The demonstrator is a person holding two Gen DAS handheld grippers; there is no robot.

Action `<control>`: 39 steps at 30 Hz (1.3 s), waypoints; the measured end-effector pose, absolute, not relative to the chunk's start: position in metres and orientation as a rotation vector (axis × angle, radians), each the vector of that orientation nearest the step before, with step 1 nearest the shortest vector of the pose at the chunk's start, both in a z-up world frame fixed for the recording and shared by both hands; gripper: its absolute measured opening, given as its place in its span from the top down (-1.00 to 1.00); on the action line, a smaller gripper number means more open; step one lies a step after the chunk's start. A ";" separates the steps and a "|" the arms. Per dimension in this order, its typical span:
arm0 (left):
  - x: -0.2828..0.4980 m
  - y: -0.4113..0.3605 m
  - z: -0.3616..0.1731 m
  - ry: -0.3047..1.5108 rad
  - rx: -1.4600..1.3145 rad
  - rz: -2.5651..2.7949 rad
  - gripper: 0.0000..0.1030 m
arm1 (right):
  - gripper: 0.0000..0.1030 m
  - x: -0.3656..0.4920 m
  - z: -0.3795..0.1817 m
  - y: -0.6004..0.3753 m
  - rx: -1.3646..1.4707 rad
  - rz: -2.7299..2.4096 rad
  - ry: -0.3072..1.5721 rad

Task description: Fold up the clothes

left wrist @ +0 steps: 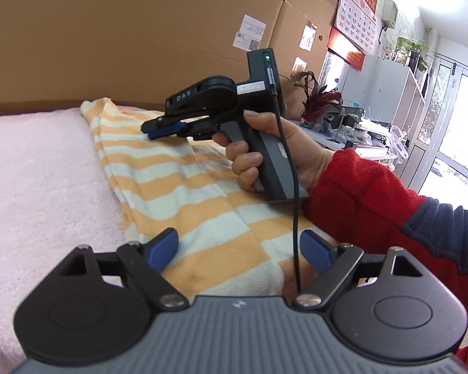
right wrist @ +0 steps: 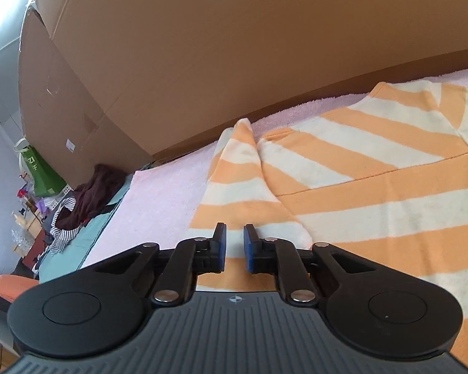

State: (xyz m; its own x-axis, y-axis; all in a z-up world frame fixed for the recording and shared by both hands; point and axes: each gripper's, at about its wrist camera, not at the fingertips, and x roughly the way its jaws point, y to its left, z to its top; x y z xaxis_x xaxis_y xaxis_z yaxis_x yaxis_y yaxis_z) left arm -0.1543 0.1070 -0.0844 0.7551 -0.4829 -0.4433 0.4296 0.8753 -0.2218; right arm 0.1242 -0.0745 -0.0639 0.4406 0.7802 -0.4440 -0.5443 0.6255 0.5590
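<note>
Both grippers' fingers [right wrist: 219, 243] seemingly above striped garment [right wrist: 374, 187]

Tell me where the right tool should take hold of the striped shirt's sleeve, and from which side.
Grip the sleeve at its narrow cuff end, the far tip near the cardboard boxes. It lies flat on the pink towel, tapering away from the right tool, so come straight along it, low, and pinch the edge from above. Its pads would probably need to open wider first.

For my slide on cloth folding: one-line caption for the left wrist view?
Open left gripper over the striped garment; right hand holds the right gripper above it.
</note>
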 end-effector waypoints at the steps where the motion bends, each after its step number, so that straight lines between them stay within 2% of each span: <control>1: -0.155 0.107 -0.085 0.518 -0.081 -0.478 -0.68 | 0.82 0.124 -0.063 -0.076 0.362 0.834 0.726; 4: -0.166 0.111 -0.085 0.508 -0.061 -0.477 -0.69 | 0.62 0.125 -0.060 -0.082 0.355 0.781 0.676; 5: -0.169 0.112 -0.084 0.506 -0.070 -0.484 -0.73 | 0.49 0.126 -0.059 -0.085 0.367 0.782 0.667; 8: -0.174 0.116 -0.087 0.492 -0.066 -0.473 -0.89 | 0.27 0.130 -0.060 -0.089 0.419 0.827 0.682; 11: -0.173 0.116 -0.096 0.496 -0.052 -0.435 -0.89 | 0.28 0.130 -0.062 -0.082 0.367 0.820 0.705; 13: -0.177 0.116 -0.094 0.492 -0.057 -0.451 -0.89 | 0.42 0.129 -0.062 -0.081 0.345 0.790 0.702; 14: -0.179 0.117 -0.091 0.480 -0.059 -0.461 -0.89 | 0.42 0.128 -0.060 -0.083 0.342 0.763 0.684; 18: -0.190 0.122 -0.080 0.409 -0.063 -0.494 -0.92 | 0.23 0.111 -0.045 -0.103 0.384 0.685 0.584; 20: -0.189 0.124 -0.081 0.412 -0.074 -0.502 -0.93 | 0.06 0.087 -0.041 -0.119 0.486 0.767 0.573; 21: -0.187 0.125 -0.083 0.426 -0.083 -0.500 -0.93 | -0.22 0.071 -0.043 -0.127 0.517 0.801 0.575; 23: -0.183 0.126 -0.088 0.451 -0.106 -0.499 -0.92 | -0.43 0.038 -0.046 -0.142 0.579 0.869 0.580; 25: -0.183 0.126 -0.091 0.447 -0.131 -0.504 -0.91 | -0.38 0.015 -0.057 -0.150 0.572 0.899 0.612; 26: -0.183 0.126 -0.092 0.441 -0.143 -0.507 -0.89 | -0.28 0.004 -0.063 -0.154 0.562 0.910 0.631; 27: -0.184 0.126 -0.092 0.429 -0.152 -0.512 -0.87 | 0.10 -0.007 -0.069 -0.157 0.551 0.921 0.650; 28: -0.185 0.125 -0.091 0.412 -0.159 -0.519 -0.85 | 0.37 -0.017 -0.075 -0.161 0.541 0.932 0.668; 29: -0.185 0.124 -0.091 0.403 -0.161 -0.525 -0.83 | 0.39 -0.028 -0.081 -0.164 0.530 0.943 0.687; 31: -0.184 0.120 -0.091 0.400 -0.157 -0.534 -0.83 | 0.61 -0.039 -0.089 -0.166 0.517 0.945 0.701; 33: -0.183 0.118 -0.094 0.420 -0.132 -0.524 -0.83 | 0.62 -0.046 -0.088 -0.164 0.458 0.934 0.685; 35: -0.184 0.117 -0.098 0.438 -0.094 -0.499 -0.83 | 0.72 -0.050 -0.085 -0.163 0.411 0.907 0.680; 39: -0.191 0.124 -0.095 0.434 -0.097 -0.486 -0.84 | 0.74 -0.050 -0.087 -0.165 0.420 0.893 0.684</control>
